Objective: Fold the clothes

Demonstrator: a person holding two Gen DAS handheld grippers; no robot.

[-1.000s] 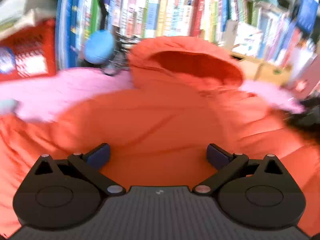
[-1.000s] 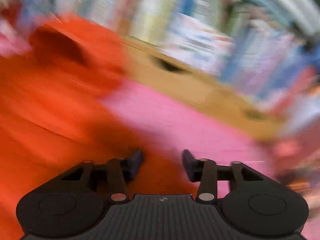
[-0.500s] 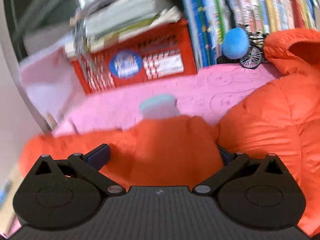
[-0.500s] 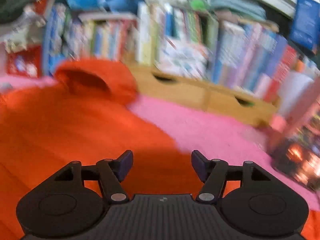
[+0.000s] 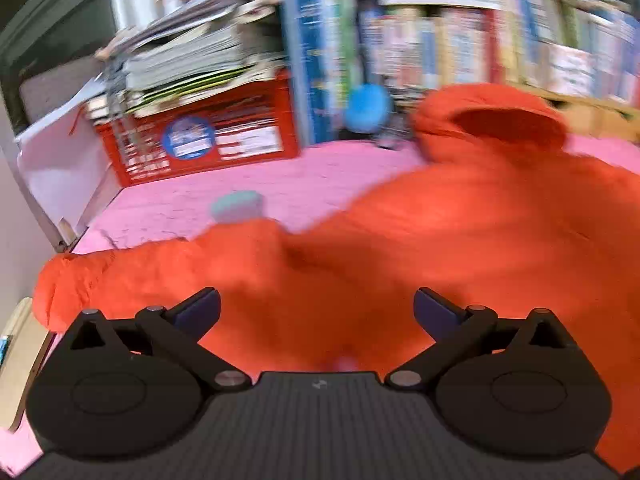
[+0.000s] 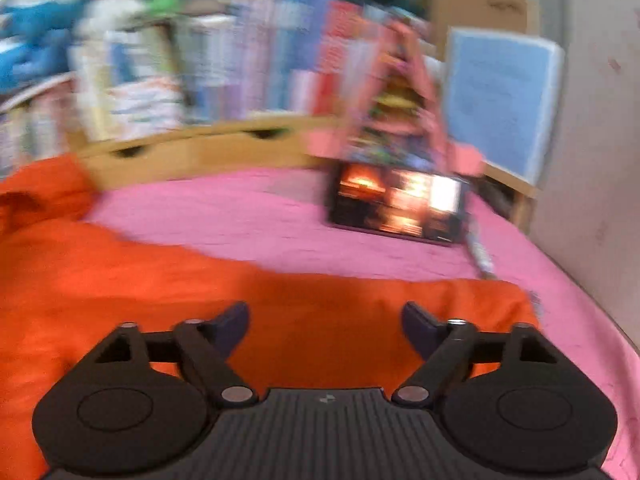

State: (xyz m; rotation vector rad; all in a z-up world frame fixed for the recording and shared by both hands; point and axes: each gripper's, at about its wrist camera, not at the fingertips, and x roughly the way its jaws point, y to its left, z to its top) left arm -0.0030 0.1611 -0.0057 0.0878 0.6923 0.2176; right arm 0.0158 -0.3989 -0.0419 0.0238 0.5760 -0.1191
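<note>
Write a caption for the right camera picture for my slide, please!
Right gripper, fingers just opened wide and holding nothing, over the sleeve of an orange puffy jacket on a pink bedspread.

bare pink quilted bedcover (image 5: 256, 184) left of the puffy orange hooded jacket (image 5: 460, 232) gives open room, broken only by a small pale teal round object (image 5: 237, 207) touching the sleeve edge. red plastic crate with a round blue sticker (image 5: 200, 140) under a stack of papers blocks the far left; white board (image 5: 60, 156) walls the left edge. blue ball (image 5: 367, 108) and the row of upright books (image 5: 440, 52) close the back. in the right view a wide strip of the bedcover lies free beyond the jacket. dark box with orange pictures (image 6: 400, 208) stands far right, pink toy house (image 6: 396, 100) behind it, blue panel (image 6: 500, 104) and pale wall (image 6: 592, 160) close the right side. wooden drawer unit (image 6: 224, 148) runs along the back.
</note>
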